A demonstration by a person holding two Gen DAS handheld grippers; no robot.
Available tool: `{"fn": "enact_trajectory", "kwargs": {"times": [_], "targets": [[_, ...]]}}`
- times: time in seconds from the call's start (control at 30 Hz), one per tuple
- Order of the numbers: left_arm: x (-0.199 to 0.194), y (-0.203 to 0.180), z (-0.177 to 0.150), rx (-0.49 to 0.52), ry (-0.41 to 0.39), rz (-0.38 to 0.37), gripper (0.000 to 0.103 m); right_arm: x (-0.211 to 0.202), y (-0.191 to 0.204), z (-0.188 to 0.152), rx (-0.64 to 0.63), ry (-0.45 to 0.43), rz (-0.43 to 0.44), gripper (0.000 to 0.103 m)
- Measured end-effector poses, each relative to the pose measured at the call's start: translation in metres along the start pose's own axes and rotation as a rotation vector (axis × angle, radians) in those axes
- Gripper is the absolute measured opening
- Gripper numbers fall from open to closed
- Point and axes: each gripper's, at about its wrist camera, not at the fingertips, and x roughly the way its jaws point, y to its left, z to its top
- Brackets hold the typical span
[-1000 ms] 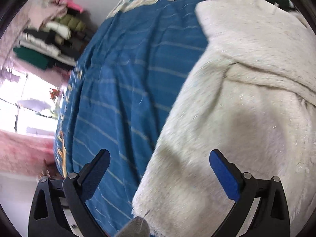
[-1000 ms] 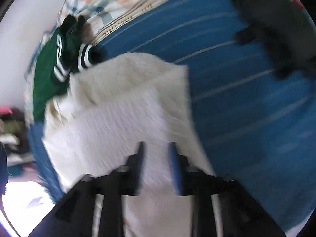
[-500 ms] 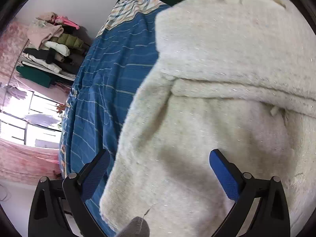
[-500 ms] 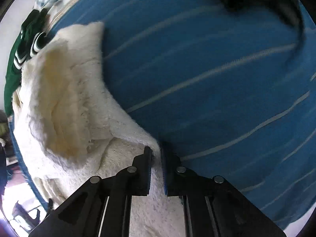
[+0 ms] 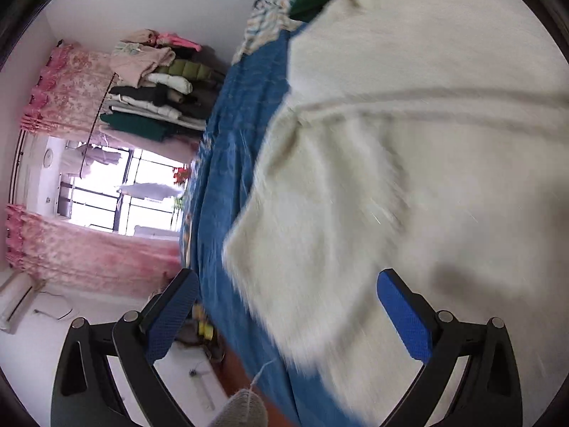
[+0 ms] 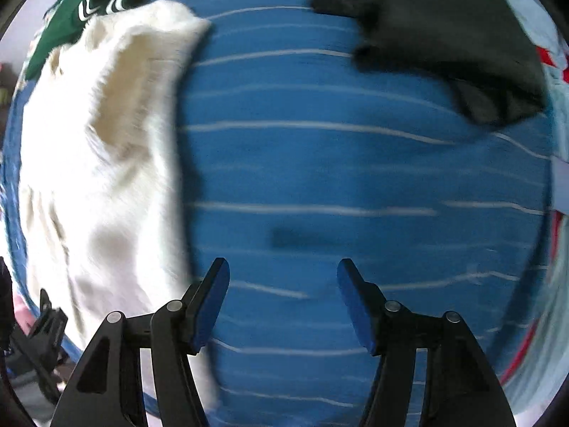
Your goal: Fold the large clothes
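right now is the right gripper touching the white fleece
Apart. The right wrist view shows the right gripper open over bare blue bedspread, with the white fleece lying off to its left.

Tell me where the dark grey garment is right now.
In the right wrist view, the dark grey garment lies at the upper right on the blue striped bedspread, across from the cream fleece garment on the left.

The sweater (image 6: 99, 163) lies on the bedspread (image 6: 338, 178), left of the dark garment (image 6: 455, 35).
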Motion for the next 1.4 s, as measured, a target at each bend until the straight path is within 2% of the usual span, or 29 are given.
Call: {"fn": "enact_trajectory", "kwargs": {"times": [0.13, 0.23, 0.27, 0.43, 0.53, 0.57, 0.6, 0.67, 0.7, 0.73, 0.77, 0.83, 0.9, 0.93, 0.97, 1.0, 1.07, 1.13, 1.17, 1.2, 1.23, 1.27, 1.33, 1.4], "targets": [[-0.066, -0.044, -0.050, 0.056, 0.015, -0.055, 0.103, -0.007, -0.063, -0.026, 0.021, 0.030, -0.055, 0.065], [-0.097, -0.079, -0.075, 0.112, -0.012, -0.111, 0.103, -0.009, -0.103, -0.038, 0.066, 0.066, -0.072, 0.065], [-0.104, -0.091, -0.079, 0.128, -0.027, -0.102, 0.103, -0.010, -0.118, -0.042, 0.088, 0.078, -0.076, 0.065], [-0.088, -0.146, -0.083, 0.196, -0.010, -0.057, 0.103, -0.016, -0.163, -0.041, 0.131, 0.092, -0.084, 0.065], [-0.062, -0.150, -0.064, 0.150, 0.002, -0.032, 0.103, -0.017, -0.162, -0.023, 0.111, 0.082, -0.035, 0.065], [-0.054, -0.143, -0.054, 0.111, 0.000, -0.043, 0.099, -0.011, -0.145, -0.006, 0.100, 0.079, -0.013, 0.065], [-0.050, -0.136, -0.046, 0.080, -0.010, -0.056, 0.091, -0.010, -0.137, 0.002, 0.077, 0.068, 0.034, 0.065], [-0.046, -0.121, -0.034, 0.025, -0.008, -0.117, 0.025, -0.004, -0.126, 0.018, 0.024, 0.056, 0.146, 0.071], [-0.042, -0.107, -0.028, -0.019, -0.010, -0.206, 0.016, 0.000, -0.127, 0.026, 0.001, 0.053, 0.203, 0.081], [-0.042, -0.098, -0.025, -0.041, -0.021, -0.230, 0.014, 0.003, -0.119, 0.035, -0.027, 0.049, 0.275, 0.085], [-0.043, -0.088, -0.022, -0.059, -0.044, -0.238, 0.011, 0.006, -0.107, 0.049, -0.060, 0.037, 0.362, 0.085], [-0.044, -0.061, -0.016, -0.098, -0.078, -0.253, 0.011, 0.004, -0.088, 0.072, -0.094, 0.014, 0.480, 0.088], [-0.046, -0.041, -0.013, -0.119, -0.088, -0.273, 0.010, 0.007, -0.062, 0.095, -0.110, -0.003, 0.634, 0.090], [-0.046, -0.033, -0.012, -0.123, -0.091, -0.278, 0.010, 0.018, -0.048, 0.089, -0.110, -0.006, 0.682, 0.092], [-0.048, -0.029, -0.011, -0.126, -0.092, -0.287, 0.010, 0.019, -0.034, 0.102, -0.100, -0.008, 0.758, 0.092], [-0.047, -0.023, -0.010, -0.131, -0.092, -0.300, 0.010, 0.020, -0.030, 0.103, -0.085, -0.007, 0.807, 0.092], [-0.045, -0.017, -0.007, -0.137, -0.092, -0.319, 0.010, 0.024, 0.001, 0.115, -0.042, 0.006, 0.875, 0.092], [-0.043, -0.014, -0.006, -0.144, -0.082, -0.354, 0.010, 0.043, 0.022, 0.117, 0.011, 0.051, 0.853, 0.092], [-0.041, -0.012, -0.005, -0.147, -0.079, -0.370, 0.010, 0.059, 0.027, 0.120, 0.063, 0.117, 0.835, 0.091], [-0.038, -0.010, -0.005, -0.147, -0.075, -0.392, 0.010, 0.069, 0.029, 0.122, 0.110, 0.156, 0.844, 0.071], [-0.039, -0.008, -0.006, -0.152, -0.073, -0.406, 0.010, 0.073, 0.033, 0.121, 0.149, 0.173, 0.850, 0.035], [-0.038, -0.004, -0.007, -0.161, -0.069, -0.429, 0.010, 0.073, 0.037, 0.118, 0.157, 0.180, 0.792, 0.034], [-0.033, 0.009, -0.007, -0.170, -0.067, -0.480, 0.010, 0.057, 0.045, 0.114, 0.141, 0.140, 0.744, 0.028], [-0.025, 0.031, -0.008, -0.190, -0.057, -0.550, 0.010, 0.027, 0.055, 0.109, 0.112, 0.101, 0.714, 0.026]]}}
